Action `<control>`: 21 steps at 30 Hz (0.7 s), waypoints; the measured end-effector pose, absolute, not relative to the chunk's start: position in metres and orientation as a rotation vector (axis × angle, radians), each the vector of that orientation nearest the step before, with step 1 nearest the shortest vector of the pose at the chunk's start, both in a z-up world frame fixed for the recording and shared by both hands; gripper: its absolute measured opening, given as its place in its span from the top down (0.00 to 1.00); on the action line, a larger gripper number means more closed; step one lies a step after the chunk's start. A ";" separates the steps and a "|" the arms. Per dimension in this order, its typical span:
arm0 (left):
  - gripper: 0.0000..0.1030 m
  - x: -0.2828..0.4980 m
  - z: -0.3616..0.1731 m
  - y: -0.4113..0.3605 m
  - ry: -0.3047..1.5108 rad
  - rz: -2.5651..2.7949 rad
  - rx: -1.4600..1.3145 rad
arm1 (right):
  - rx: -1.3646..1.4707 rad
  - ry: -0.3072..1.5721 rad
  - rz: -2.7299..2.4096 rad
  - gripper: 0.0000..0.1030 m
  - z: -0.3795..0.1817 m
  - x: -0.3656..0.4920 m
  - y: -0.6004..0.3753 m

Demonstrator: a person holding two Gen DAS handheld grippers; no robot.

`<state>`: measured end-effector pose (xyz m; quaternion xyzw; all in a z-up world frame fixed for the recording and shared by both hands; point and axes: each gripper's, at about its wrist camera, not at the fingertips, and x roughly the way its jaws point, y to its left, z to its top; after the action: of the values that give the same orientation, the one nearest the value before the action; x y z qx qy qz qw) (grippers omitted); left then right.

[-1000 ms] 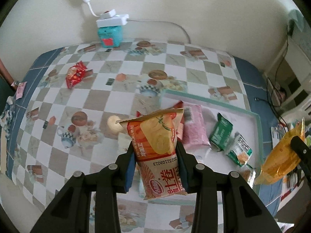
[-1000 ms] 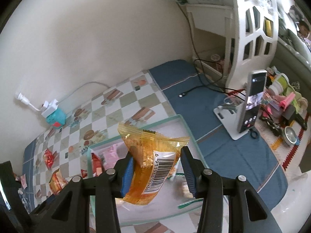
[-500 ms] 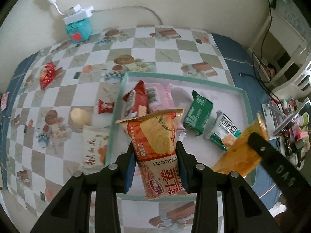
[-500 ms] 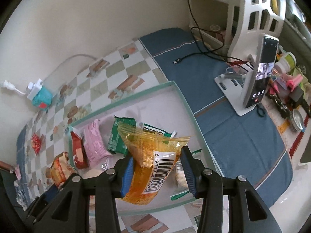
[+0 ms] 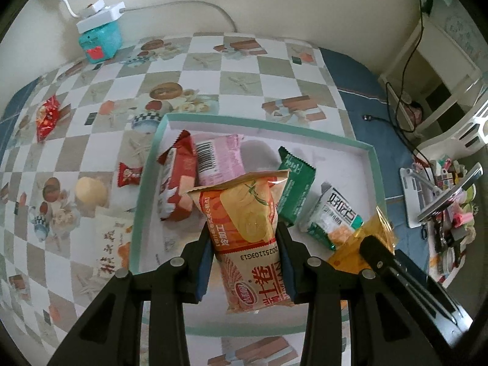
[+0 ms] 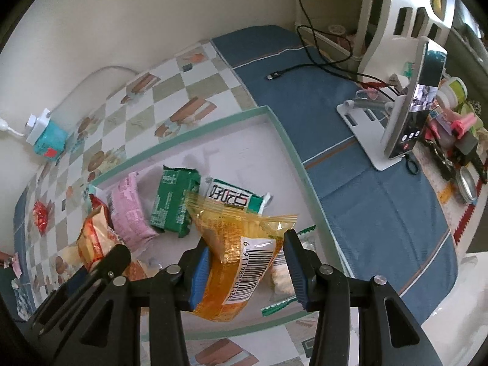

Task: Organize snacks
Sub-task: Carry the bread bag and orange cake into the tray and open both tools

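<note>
My left gripper point(image 5: 245, 262) is shut on an orange chip bag point(image 5: 248, 228) and holds it above the near part of a white tray with a green rim point(image 5: 373, 164). My right gripper point(image 6: 244, 265) is shut on a yellow clear snack bag point(image 6: 235, 253) above the same tray point(image 6: 292, 149); that bag also shows in the left wrist view point(image 5: 360, 244). In the tray lie a red packet point(image 5: 178, 177), a pink packet point(image 5: 219, 158), a dark green packet point(image 5: 294, 189) and a white-green packet point(image 5: 334, 213).
On the checked tablecloth left of the tray lie a red snack bag point(image 5: 45, 116), a small red candy point(image 5: 129, 174), a round yellow pastry point(image 5: 91, 189) and a white packet point(image 5: 111, 244). A teal box with a power strip point(image 5: 99, 38) stands by the wall. A phone on a stand point(image 6: 408, 116) is at the right.
Both grippers have moved down and closer over the tray with their bags. The right gripper has come in beside the left one.
</note>
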<state>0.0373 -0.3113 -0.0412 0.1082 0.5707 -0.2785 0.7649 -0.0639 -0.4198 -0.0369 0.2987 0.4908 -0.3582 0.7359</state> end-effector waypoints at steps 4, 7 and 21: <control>0.61 0.042 -0.045 -0.317 1.253 -0.616 0.219 | 0.676 1.086 -0.800 0.52 -0.041 -0.064 -0.425; 0.61 0.045 -0.047 -0.319 1.263 -0.627 0.207 | 0.670 1.094 -0.801 0.52 -0.043 -0.062 -0.425; 0.44 0.057 -0.031 -0.302 1.269 -0.640 0.136 | 0.677 1.095 -0.796 0.51 -0.043 -0.059 -0.422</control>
<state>0.0571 -0.3019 -0.0313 0.0623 0.5820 -0.2934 0.7558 -0.0589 -0.4221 -0.0427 0.3069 0.4966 -0.3611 0.7272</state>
